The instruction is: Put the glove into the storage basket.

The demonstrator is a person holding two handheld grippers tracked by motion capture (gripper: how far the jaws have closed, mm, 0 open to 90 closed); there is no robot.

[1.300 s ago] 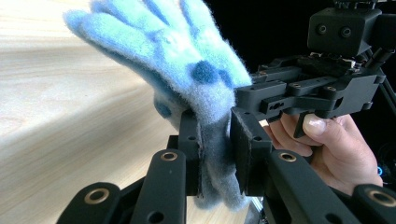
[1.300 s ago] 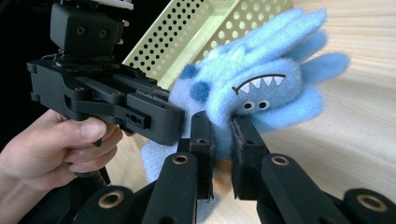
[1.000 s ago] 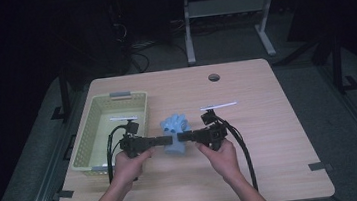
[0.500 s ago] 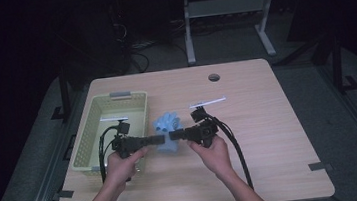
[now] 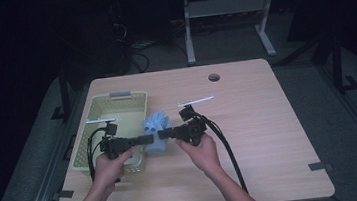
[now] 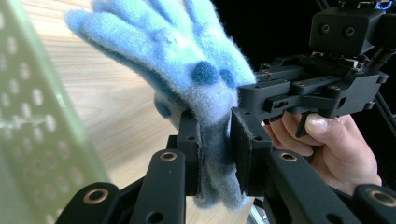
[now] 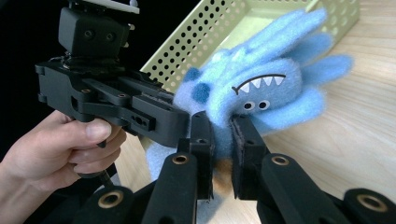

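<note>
A fuzzy blue monster-faced glove (image 5: 157, 133) hangs just above the wooden table (image 5: 251, 138), pinched from both sides. My left gripper (image 5: 146, 139) is shut on the glove's cuff, the fabric (image 6: 205, 84) squeezed between its two black jaws. My right gripper (image 5: 166, 133) is shut on the glove (image 7: 261, 88) too, its jaws closed on the cuff below the toothy face. Both grippers meet tip to tip beside the yellow-green perforated basket (image 5: 98, 120). A hand holds each gripper.
The basket (image 7: 219, 28) stands at the table's left, its near corner right by the glove. A round cable hole (image 5: 214, 77) sits at the table's far edge. Black cables (image 5: 226, 145) trail from both grippers toward the front. Dark floor and a desk frame lie beyond.
Both grippers have carried the glove leftward, from the table's middle to the basket's right edge. Their hold on it has not changed.
</note>
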